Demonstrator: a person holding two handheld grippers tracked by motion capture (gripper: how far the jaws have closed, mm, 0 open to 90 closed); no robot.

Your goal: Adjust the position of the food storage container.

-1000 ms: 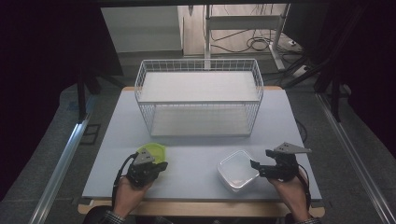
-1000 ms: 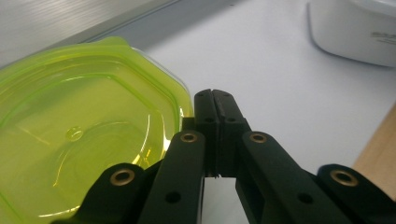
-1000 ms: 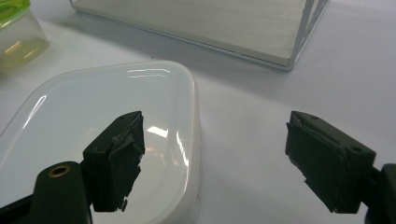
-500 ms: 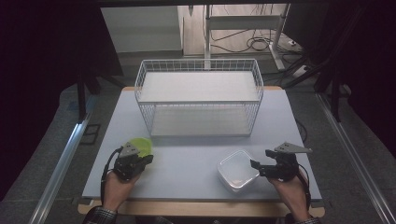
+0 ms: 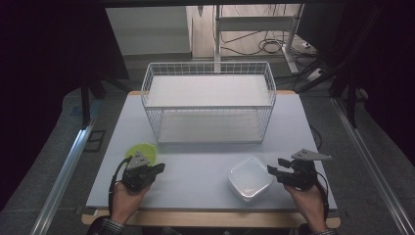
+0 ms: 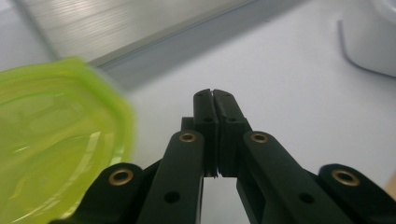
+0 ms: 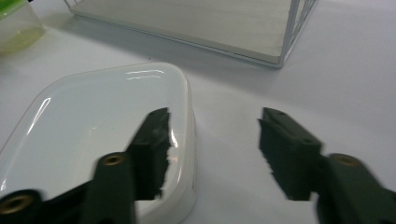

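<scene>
A white rounded-square container (image 5: 249, 178) lies on the table at the front right. My right gripper (image 5: 270, 170) is at its right edge, and its jaws have just been closing. In the right gripper view the gripper (image 7: 215, 128) is open: one jaw hangs over the container (image 7: 93, 126), the other stands over the table beyond its rim, and neither pad presses on it. My left gripper (image 5: 159, 169) is shut on nothing at the front left. A clear container with a lime-green lid (image 5: 143, 151) stands just behind it. That container (image 6: 56, 140) shows blurred, left of the shut jaws of the left gripper (image 6: 213, 93).
A white wire basket (image 5: 208, 66) with a pale floor stands at the back middle of the grey table (image 5: 205, 156). Its near corner (image 7: 280, 60) shows in the right gripper view, and the green-lidded container (image 7: 14, 28) sits far left there. Beyond the table edges is dark floor with cables.
My left hand shifted left, then came back a little. The green-lidded container now sits farther left than a second ago. The right hand kept its place beside the white container.
</scene>
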